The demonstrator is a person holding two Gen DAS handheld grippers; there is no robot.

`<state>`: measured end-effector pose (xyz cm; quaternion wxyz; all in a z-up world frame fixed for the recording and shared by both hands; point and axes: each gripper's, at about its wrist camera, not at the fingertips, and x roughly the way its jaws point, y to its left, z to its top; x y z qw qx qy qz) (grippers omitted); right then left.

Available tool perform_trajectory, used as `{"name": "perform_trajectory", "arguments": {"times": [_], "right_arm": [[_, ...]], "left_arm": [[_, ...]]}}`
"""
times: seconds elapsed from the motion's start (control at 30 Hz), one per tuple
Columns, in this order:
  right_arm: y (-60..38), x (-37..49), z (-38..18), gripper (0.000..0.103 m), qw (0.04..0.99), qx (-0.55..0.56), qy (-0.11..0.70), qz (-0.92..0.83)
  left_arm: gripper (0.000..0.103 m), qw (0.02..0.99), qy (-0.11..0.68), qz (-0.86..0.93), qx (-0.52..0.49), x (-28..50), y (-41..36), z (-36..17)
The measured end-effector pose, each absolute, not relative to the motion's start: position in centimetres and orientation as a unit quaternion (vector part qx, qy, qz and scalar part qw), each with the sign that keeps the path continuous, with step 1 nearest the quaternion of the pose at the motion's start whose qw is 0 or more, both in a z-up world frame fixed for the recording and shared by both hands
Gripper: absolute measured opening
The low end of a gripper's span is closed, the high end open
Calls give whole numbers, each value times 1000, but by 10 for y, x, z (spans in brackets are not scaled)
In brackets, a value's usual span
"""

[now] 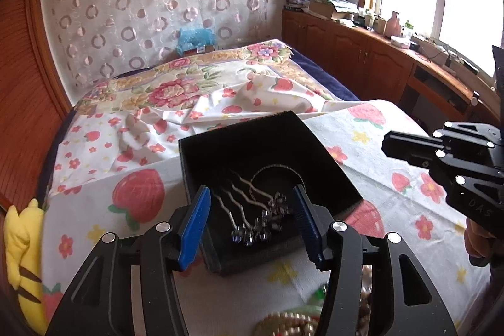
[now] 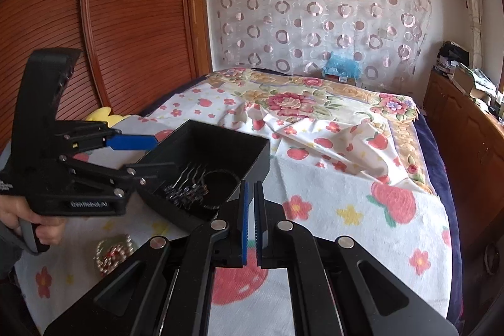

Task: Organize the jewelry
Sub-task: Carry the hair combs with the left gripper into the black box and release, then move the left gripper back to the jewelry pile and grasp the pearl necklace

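Observation:
A black open jewelry box [image 1: 217,144] sits on the strawberry-print cloth on the bed. Inside lie several wavy silver hairpins with dark beaded heads [image 1: 252,210] and a thin bangle [image 1: 277,170]. My left gripper [image 1: 252,194] is open, its blue fingers spread over the box's near part, around the hairpins, holding nothing. In the right wrist view the box [image 2: 252,159] is left of centre with the left gripper [image 2: 138,153] over it. My right gripper [image 2: 251,188] is shut and empty, just right of the box. A gold beaded bracelet [image 2: 113,251] lies near the box.
A yellow plush toy [image 1: 22,244] lies at the bed's left edge by the wooden wardrobe [image 2: 94,21]. Beaded jewelry [image 1: 283,323] lies below the left gripper. A wooden cabinet with clutter [image 1: 362,46] runs along the window on the right. Rumpled sheets lie behind the box.

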<state>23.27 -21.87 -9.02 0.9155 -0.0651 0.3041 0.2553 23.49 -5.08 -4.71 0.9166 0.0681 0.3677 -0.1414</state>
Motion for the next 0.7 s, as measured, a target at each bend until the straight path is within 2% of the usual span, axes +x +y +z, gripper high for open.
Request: {"name": "perform_trajectory", "arguments": {"times": [0.3,0.33,0.4,0.43,0.7], "right_arm": [[-217,192,-98,5,913,-65,312,253],[-217,187,-99,6,913,-65,313,252],[-217,177,-102,17,913,-64,317,250],[-218,173,-104,19,912,-62,318,251],[-212,146,-130,19,900,-69,345,258]], "left_arm": [[53,919,365,-140,52,185,-34,-50],[53,919,366,-140,50,179,-32,-52],[53,917,370,-140,46,169,-30,-55],[53,917,371,-141,43,164,-28,-57],[54,914,380,-135,33,127,-19,-71]]}}
